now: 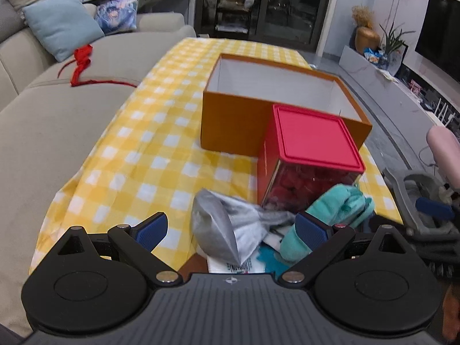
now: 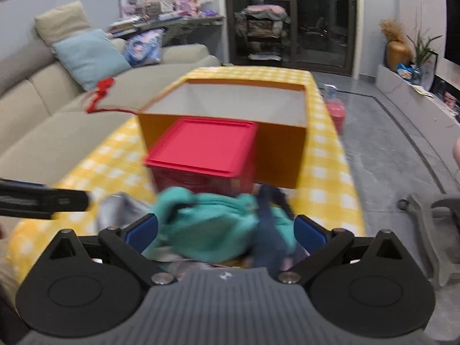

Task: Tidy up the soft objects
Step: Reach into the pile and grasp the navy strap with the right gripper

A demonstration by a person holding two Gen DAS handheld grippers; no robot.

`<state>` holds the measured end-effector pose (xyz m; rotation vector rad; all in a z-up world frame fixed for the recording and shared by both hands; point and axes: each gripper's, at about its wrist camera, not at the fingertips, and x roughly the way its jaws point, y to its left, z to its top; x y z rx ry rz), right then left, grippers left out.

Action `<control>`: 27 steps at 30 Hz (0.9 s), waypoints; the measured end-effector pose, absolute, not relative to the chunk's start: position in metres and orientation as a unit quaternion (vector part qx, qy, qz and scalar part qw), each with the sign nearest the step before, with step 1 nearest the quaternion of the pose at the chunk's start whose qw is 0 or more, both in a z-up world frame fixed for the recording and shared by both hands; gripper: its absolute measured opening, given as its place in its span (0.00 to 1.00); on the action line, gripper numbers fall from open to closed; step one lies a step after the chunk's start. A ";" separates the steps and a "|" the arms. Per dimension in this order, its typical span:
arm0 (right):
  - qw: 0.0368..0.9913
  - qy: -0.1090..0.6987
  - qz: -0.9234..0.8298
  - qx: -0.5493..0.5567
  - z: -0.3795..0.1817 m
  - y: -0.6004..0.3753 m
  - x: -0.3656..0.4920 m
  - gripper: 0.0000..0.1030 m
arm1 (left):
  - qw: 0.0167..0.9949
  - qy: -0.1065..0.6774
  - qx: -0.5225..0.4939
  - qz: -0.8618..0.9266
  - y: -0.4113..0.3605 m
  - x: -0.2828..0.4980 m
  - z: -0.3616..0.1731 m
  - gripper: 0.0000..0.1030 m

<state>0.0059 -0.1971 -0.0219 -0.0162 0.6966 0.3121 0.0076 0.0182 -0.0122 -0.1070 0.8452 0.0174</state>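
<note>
A pile of soft things lies at the near end of the yellow checked table (image 1: 138, 149). It holds a grey cloth (image 1: 227, 227), a teal cloth (image 1: 333, 204) and a dark navy piece (image 2: 267, 230). My left gripper (image 1: 233, 230) is open, its jaws on either side of the grey cloth. My right gripper (image 2: 225, 231) is open, its jaws on either side of the teal cloth (image 2: 207, 230). An open orange box (image 1: 238, 123) stands behind, its inside white and bare. A red-lidded box (image 1: 313, 141) stands in front of it.
A beige sofa (image 1: 51, 132) runs along the left with a red ribbon (image 1: 82, 63) and cushions on it. Printed paper (image 1: 238, 266) lies under the cloths. The other gripper (image 2: 43, 199) shows at the left of the right wrist view. Grey floor lies to the right.
</note>
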 end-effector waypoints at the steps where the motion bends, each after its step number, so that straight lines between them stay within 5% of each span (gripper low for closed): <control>1: 0.928 0.343 0.146 -0.012 -0.024 -0.202 0.009 0.95 | 0.911 0.410 -0.047 0.009 0.017 0.007 -0.013 1.00; 5: 0.921 0.365 0.133 -0.024 -0.039 -0.218 0.028 0.89 | 0.912 0.409 -0.026 0.007 0.012 0.006 -0.014 1.00; 9: 0.904 0.404 0.140 -0.023 -0.060 -0.228 0.050 0.67 | 0.909 0.417 -0.013 0.000 0.008 0.006 -0.018 1.00; 14: 0.885 0.441 0.145 -0.017 -0.081 -0.229 0.065 0.63 | 0.908 0.419 0.018 -0.012 -0.002 0.005 -0.022 1.00; 18: 0.882 0.447 0.146 -0.020 -0.088 -0.227 0.071 0.45 | 0.907 0.420 0.037 -0.015 -0.007 0.004 -0.024 1.00; 22: 0.879 0.457 0.135 -0.030 -0.094 -0.226 0.075 0.09 | 0.905 0.424 0.040 -0.016 -0.007 0.005 -0.026 1.00; 27: 0.877 0.467 0.116 -0.002 -0.096 -0.234 0.077 0.02 | 0.901 0.431 0.046 -0.019 -0.009 0.006 -0.029 1.00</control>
